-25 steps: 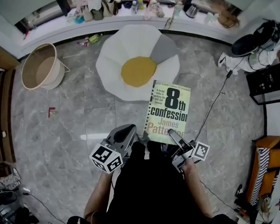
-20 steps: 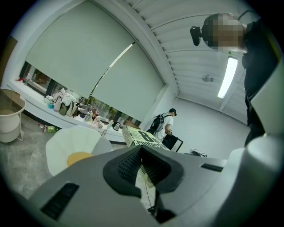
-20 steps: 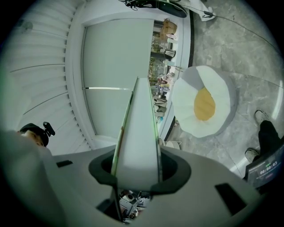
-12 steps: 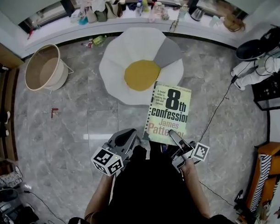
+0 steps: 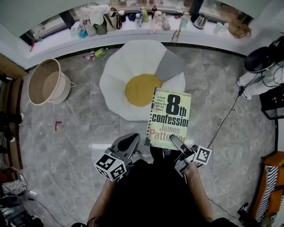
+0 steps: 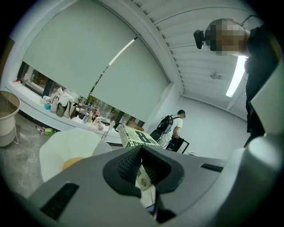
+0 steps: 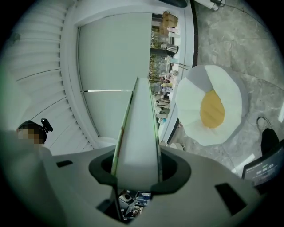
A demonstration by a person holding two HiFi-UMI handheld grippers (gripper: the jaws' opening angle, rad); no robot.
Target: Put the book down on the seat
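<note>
**Book held at the near edge of the seat**

The grey stone floor [image 5: 77, 127] spreads around the seat [image 5: 131, 74], a white egg-shaped cushion with a yellow centre [image 5: 142, 89]. To the seat's left stands a round beige basket [image 5: 44, 82]. Beyond the seat runs a window ledge [image 5: 60, 36] crowded with bottles and bags.

We hold the book [image 5: 170, 118] in the air on the seat's near right side. From the head view its far corner overlaps the seat's rim.

The right gripper [image 5: 178, 144] has its fingers clamped on the book's near edge. The left gripper [image 5: 129, 143] sits nearer us than the seat, just left of the book, its fingers narrowly apart and gripping nothing.
</note>
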